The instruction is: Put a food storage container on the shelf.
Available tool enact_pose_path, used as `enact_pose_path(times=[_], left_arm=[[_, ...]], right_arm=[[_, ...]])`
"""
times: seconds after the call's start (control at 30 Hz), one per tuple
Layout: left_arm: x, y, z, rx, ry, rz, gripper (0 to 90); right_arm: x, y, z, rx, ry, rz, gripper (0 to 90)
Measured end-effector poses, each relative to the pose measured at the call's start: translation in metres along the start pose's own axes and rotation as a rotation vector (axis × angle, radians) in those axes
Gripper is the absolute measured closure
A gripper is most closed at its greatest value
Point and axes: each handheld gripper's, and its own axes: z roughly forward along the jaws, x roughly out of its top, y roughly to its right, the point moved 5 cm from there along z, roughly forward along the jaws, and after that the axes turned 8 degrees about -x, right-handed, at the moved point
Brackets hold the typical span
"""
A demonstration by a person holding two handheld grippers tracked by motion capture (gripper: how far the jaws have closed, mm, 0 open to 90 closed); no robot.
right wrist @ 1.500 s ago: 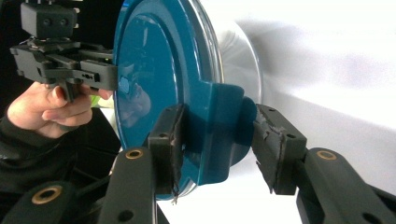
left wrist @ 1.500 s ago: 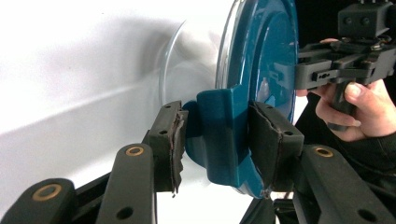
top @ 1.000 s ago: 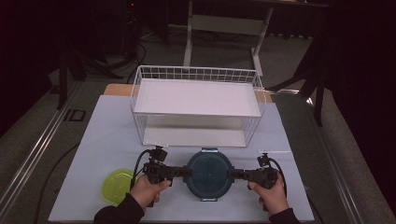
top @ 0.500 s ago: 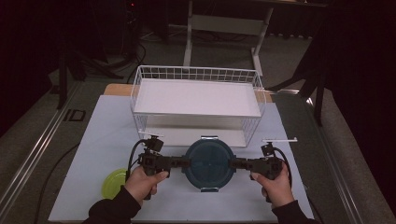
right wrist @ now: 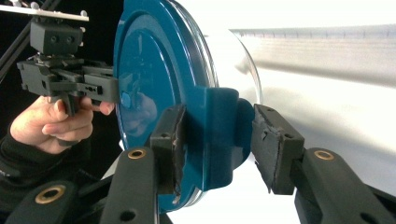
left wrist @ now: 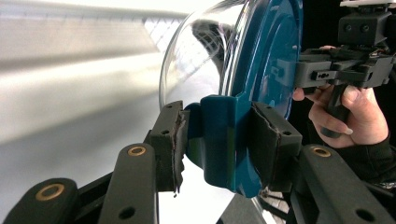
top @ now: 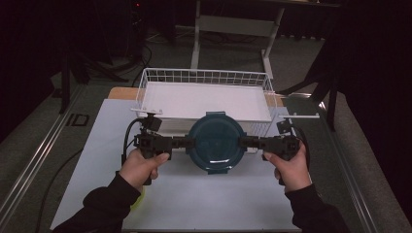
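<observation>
A round glass container with a teal lid (top: 215, 142) hangs in the air between my two grippers, just in front of the wire basket. My left gripper (top: 187, 143) is shut on the lid's left latch tab, and my right gripper (top: 244, 142) is shut on the opposite tab. In the left gripper view the pads clamp the teal tab (left wrist: 224, 140), with the lid (left wrist: 271, 46) standing on edge and the clear bowl (left wrist: 196, 60) to its left. The right gripper view has the same grip on the other tab (right wrist: 217, 135), below the lid face (right wrist: 149, 70).
A white wire basket (top: 204, 75) with a flat white floor stands at the back of the white mat (top: 209, 199). A yellow-green object (top: 141, 199) peeks out under the left forearm. Metal rails run along both table sides.
Both grippers have carried the container up and away from the person, from the mat's front toward the basket. The yellow-green object is now mostly covered by the left forearm.
</observation>
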Motion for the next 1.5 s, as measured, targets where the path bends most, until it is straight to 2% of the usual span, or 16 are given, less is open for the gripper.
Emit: enact_pose_path(times=[0.2, 0.27, 0.3, 0.33, 0.4, 0.6, 0.77, 1.0, 1.13, 1.2, 1.23, 1.3, 1.33, 1.4, 1.47, 1.5], left_arm=[[0.031, 0.002, -0.007, 0.024, 0.020, 0.028, 56.8], [0.041, 0.001, -0.009, 0.025, 0.021, 0.029, 56.8], [0.041, 0.001, -0.009, 0.025, 0.021, 0.029, 56.8], [0.050, -0.001, -0.009, 0.031, 0.025, 0.025, 56.8], [0.059, -0.003, -0.009, 0.036, 0.025, 0.024, 56.8], [0.080, -0.010, -0.007, 0.044, 0.009, 0.026, 56.7], [0.090, -0.019, -0.005, 0.049, 0.005, 0.016, 56.7], [0.096, -0.029, -0.005, 0.013, 0.028, -0.023, 56.6], [0.098, -0.036, -0.003, -0.014, 0.049, -0.054, 56.4], [0.099, -0.040, -0.001, -0.030, 0.052, -0.084, 55.9], [0.100, -0.042, 0.000, -0.034, 0.052, -0.089, 55.4], [0.102, -0.044, 0.003, -0.031, 0.055, -0.100, 52.9], [0.102, -0.044, 0.003, -0.031, 0.055, -0.100, 52.5], [0.103, -0.051, 0.005, -0.047, 0.060, -0.138, 51.9], [0.103, -0.057, 0.006, -0.046, 0.069, -0.158, 50.8], [0.103, -0.058, 0.006, -0.051, 0.076, -0.156, 50.4]], right_arm=[[0.029, -0.004, 0.002, 0.002, 0.016, -0.005, 55.4], [0.039, -0.004, 0.003, 0.000, 0.022, -0.004, 55.4], [0.039, -0.004, 0.003, 0.000, 0.022, -0.004, 55.4], [0.043, -0.003, 0.004, 0.000, 0.027, -0.003, 55.4], [0.054, -0.002, 0.007, -0.004, 0.031, 0.008, 55.4], [0.071, 0.005, 0.014, -0.005, 0.040, 0.035, 55.2], [0.080, 0.011, 0.020, -0.008, 0.037, 0.065, 55.1], [0.089, 0.011, 0.024, -0.030, 0.039, 0.074, 55.2], [0.094, 0.014, 0.026, -0.028, 0.022, 0.121, 54.6], [0.097, 0.014, 0.027, -0.072, 0.016, 0.107, 53.5], [0.099, 0.013, 0.028, -0.098, 0.014, 0.106, 53.6], [0.103, 0.011, 0.028, -0.153, 0.015, 0.083, 59.4], [0.104, 0.011, 0.029, -0.178, 0.006, 0.087, 58.4], [0.107, 0.012, 0.032, -0.189, 0.006, 0.090, 58.0], [0.108, 0.013, 0.034, -0.197, 0.012, 0.085, 58.9], [0.108, 0.013, 0.035, -0.198, 0.012, 0.083, 58.5]])
